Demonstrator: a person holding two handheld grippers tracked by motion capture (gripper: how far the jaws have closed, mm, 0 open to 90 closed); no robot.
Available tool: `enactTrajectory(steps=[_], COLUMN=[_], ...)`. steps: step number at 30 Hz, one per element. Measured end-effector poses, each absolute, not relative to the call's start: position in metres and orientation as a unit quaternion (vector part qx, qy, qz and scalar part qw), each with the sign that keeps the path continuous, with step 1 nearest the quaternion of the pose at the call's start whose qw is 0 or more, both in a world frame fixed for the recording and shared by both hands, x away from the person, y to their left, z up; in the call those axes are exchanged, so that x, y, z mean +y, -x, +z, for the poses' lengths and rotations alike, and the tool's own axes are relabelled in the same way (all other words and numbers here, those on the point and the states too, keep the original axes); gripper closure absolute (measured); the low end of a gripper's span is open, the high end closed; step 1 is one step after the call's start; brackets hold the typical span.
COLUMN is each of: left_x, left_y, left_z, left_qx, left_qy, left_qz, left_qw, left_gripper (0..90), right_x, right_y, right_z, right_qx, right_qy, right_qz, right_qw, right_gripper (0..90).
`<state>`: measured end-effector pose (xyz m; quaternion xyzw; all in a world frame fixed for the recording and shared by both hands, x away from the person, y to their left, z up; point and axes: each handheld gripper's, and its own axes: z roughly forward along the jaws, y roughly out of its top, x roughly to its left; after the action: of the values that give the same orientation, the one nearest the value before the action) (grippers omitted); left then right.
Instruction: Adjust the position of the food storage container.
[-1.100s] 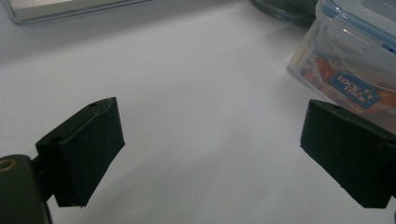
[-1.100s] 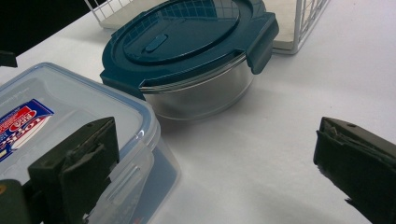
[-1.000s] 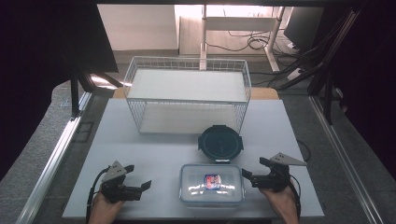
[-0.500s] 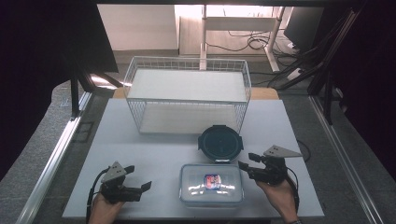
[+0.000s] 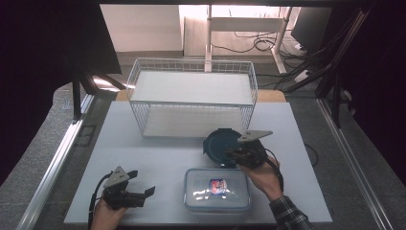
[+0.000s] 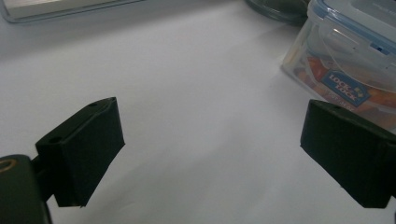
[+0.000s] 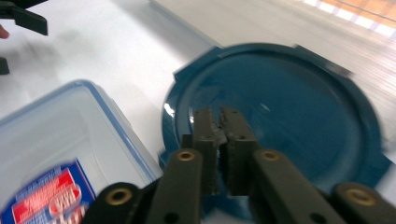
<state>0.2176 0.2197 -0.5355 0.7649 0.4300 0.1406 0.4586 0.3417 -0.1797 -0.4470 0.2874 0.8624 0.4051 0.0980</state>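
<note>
White table (image 5: 158, 158) | right claw (image 5: 229, 153) just pressed together, empty, over blue lid (image 5: 216, 143) | left claw (image 5: 146, 192) spread, level

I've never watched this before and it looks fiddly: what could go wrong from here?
The right gripper has just closed, with nothing between its fingers, above the round blue lid. It could bump or slide that lid. The clear box sits close beside the lid and could get knocked by the hand.

A round dark-blue lid (image 5: 221, 146) with small tabs around its rim lies flat on the white surface (image 5: 158, 158), between the wire basket (image 5: 191, 98) and a clear rectangular lidded container (image 5: 217, 189) with a red-and-blue label, just beside the container's far edge
</note>
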Motion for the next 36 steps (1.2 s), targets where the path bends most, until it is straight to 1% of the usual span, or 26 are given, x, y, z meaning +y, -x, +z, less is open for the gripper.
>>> enactTrajectory(steps=[2,6,11,12,17,20,23,24,27,36], left_x=[0.219,0.219,0.222,0.222,0.222,0.222,0.222,0.223,0.223,0.224], left_y=[-0.218,-0.217,-0.217,-0.217,-0.217,-0.217,-0.216,-0.216,-0.215,-0.214], left_z=[-0.536,-0.535,-0.535,-0.535,-0.535,-0.535,-0.534,-0.534,-0.534,-0.535], left_qx=[0.428,0.429,0.433,0.434,0.432,0.432,0.434,0.434,0.436,0.438], left_qy=[-0.767,-0.767,-0.762,-0.761,-0.762,-0.762,-0.761,-0.761,-0.760,-0.760], left_qz=[0.141,0.143,0.144,0.144,0.143,0.143,0.144,0.144,0.145,0.145], left_qw=[0.457,0.456,0.460,0.461,0.460,0.460,0.461,0.460,0.459,0.458], left_gripper=[5.5,5.5,5.4,5.4,5.4,5.4,5.4,5.4,5.4,5.4], right_x=[-0.175,-0.150,-0.123,-0.111,-0.094,-0.079,-0.075,-0.071,-0.070,-0.084], right_y=[-0.344,-0.356,-0.370,-0.375,-0.384,-0.389,-0.389,-0.387,-0.387,-0.390], right_z=[-0.447,-0.450,-0.453,-0.455,-0.460,-0.468,-0.472,-0.474,-0.475,-0.473], right_qx=[0.864,0.877,0.885,0.892,0.905,0.919,0.922,0.925,0.927,0.924], right_qy=[-0.285,-0.272,-0.262,-0.251,-0.237,-0.220,-0.216,-0.209,-0.206,-0.223], right_qz=[0.404,0.387,0.377,0.366,0.340,0.310,0.302,0.292,0.286,0.283], right_qw=[0.096,0.083,0.078,0.088,0.095,0.106,0.111,0.125,0.132,0.127], right_gripper=[88.8,88.9,88.9,88.9,88.9,88.9,89.1,89.2,89.3,89.4])
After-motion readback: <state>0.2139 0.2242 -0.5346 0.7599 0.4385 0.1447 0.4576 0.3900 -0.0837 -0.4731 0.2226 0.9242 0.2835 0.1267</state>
